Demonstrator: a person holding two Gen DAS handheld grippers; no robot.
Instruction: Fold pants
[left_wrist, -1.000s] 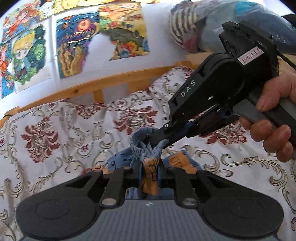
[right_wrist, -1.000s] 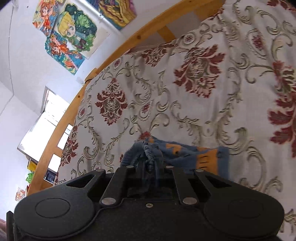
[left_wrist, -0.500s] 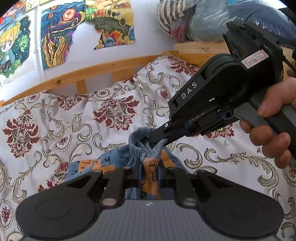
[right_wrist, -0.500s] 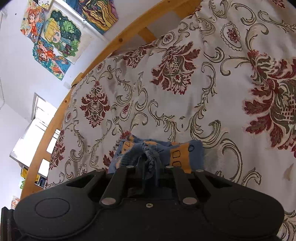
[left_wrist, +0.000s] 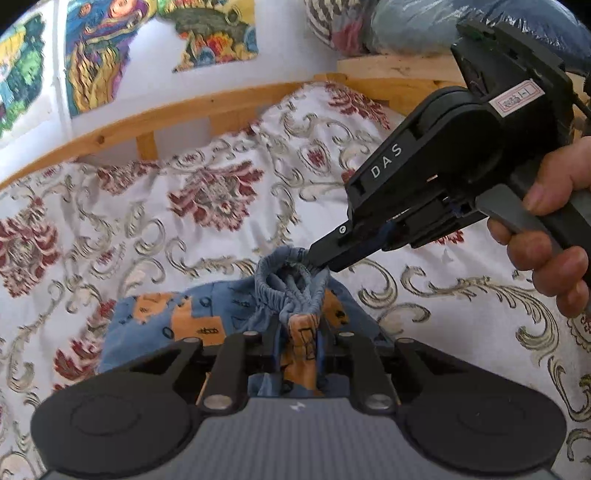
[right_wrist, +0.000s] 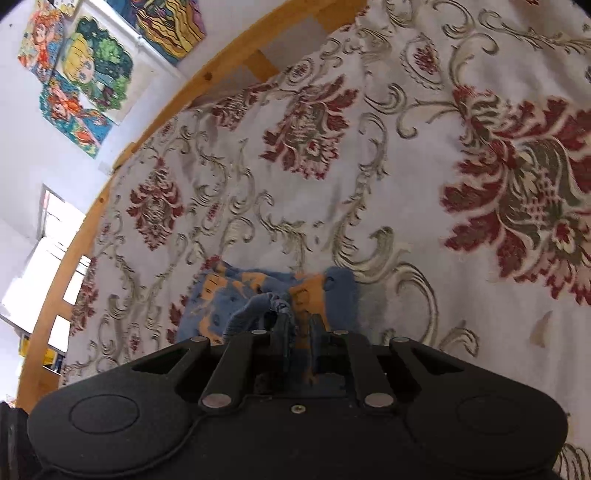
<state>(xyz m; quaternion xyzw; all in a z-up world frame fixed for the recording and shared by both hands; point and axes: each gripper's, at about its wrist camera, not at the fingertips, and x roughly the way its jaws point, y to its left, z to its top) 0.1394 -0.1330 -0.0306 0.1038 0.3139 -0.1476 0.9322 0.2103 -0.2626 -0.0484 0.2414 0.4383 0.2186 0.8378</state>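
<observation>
The pants (left_wrist: 192, 317) are small, blue with orange patches, and lie bunched on a floral bedspread (left_wrist: 207, 199). My left gripper (left_wrist: 297, 332) is shut on the gathered elastic waistband (left_wrist: 291, 284). My right gripper (left_wrist: 314, 260), held by a hand at the right, is shut on the same waistband from the far side, its tips close to the left's. In the right wrist view the right gripper (right_wrist: 297, 325) pinches blue and orange cloth, and the rest of the pants (right_wrist: 236, 288) lies on the bed below it.
A wooden bed rail (left_wrist: 177, 118) runs behind the bedspread, with colourful pictures (left_wrist: 99, 55) on the white wall above. A striped bundle and a blue plastic bag (left_wrist: 406, 22) sit at the back right. A window (right_wrist: 44, 258) shows at the left of the right wrist view.
Both grippers have kept hold of the waistband and moved together over the bed. The pants now lie lower and flatter on the bedspread, more spread to the left.
</observation>
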